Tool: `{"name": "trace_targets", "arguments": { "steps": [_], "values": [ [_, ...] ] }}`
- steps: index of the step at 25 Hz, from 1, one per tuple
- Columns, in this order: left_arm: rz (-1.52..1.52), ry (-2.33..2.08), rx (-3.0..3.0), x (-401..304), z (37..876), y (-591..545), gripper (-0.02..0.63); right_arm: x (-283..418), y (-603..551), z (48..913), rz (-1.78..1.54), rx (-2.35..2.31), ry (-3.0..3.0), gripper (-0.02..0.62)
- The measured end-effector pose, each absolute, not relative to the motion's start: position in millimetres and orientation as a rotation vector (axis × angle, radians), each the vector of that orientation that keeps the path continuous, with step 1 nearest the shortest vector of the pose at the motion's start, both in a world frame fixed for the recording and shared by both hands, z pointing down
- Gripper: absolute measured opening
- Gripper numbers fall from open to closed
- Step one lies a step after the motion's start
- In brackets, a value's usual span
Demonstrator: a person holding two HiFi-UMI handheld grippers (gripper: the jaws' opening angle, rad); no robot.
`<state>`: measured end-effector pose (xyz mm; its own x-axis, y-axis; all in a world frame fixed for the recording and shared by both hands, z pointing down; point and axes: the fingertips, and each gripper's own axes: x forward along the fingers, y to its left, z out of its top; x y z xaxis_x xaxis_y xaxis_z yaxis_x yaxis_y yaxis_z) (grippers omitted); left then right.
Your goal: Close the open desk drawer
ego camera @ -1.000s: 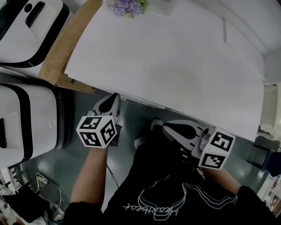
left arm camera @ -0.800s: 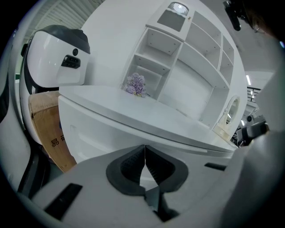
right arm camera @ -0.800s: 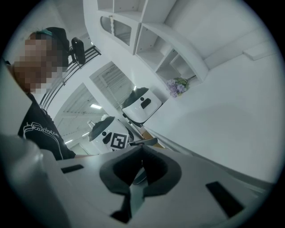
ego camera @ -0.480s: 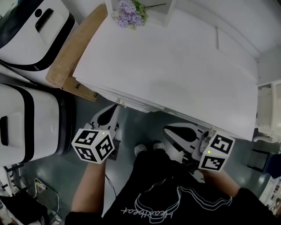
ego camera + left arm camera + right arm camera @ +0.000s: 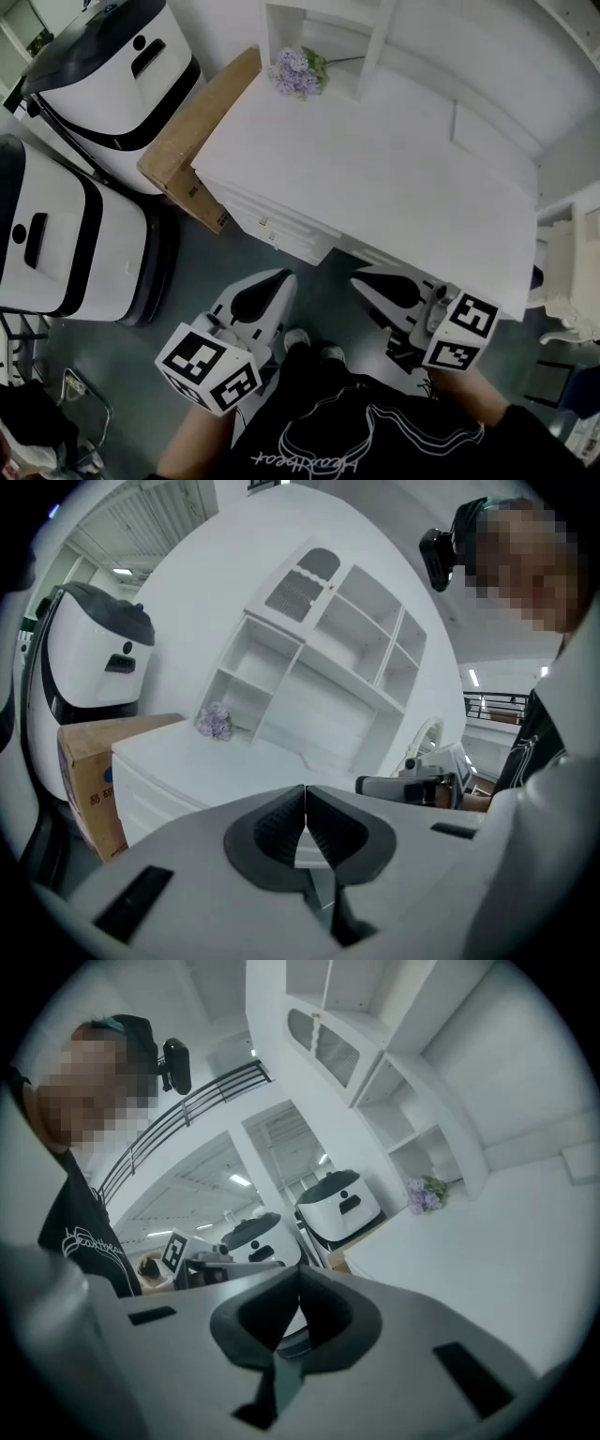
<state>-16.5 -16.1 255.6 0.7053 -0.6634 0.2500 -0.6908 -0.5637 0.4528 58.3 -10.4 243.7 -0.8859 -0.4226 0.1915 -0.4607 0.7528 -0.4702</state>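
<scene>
Jaws pressed together and gripping nothing, the left gripper (image 5: pixel 305 808) and the right gripper (image 5: pixel 298 1290) are hanging low in front of the person's body, both pointing toward a white desk (image 5: pixel 403 159) and touching nothing. The person is standing back from the desk with open grey floor in between. The drawer (image 5: pixel 281 230) is sitting in the bank under the desk's front left corner, its white front showing past the edge of the top, with what looks like a small knob (image 5: pixel 262 223) on it. How far out it is standing is hard to tell from above. It is looking like a rigid, light box on runners, likely to slide with little force, so a flat push with closed jaws on the middle of the front, near the knob, seems better than a pinch. A shove at one end may be skewing it in its track. Purple flowers (image 5: pixel 298 73) are lying at the foot of the shelf unit (image 5: pixel 323 37) on the desk, a cardboard box (image 5: pixel 192 141) is leaning at the desk's left side, and two white machines (image 5: pixel 66 234) are standing beyond it.
</scene>
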Motion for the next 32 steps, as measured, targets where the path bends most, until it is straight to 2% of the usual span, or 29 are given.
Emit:
{"name": "trace_targets", "arguments": {
  "steps": [10,32],
  "values": [
    [-0.003,-1.099,2.541,36,171,54,0.006,95,45,170,0.551,0.645,-3.012,0.006],
    [-0.008,-1.147,2.604,67,142,76,0.006,121,71,131,0.360,0.593,-3.084,0.006]
  ]
}}
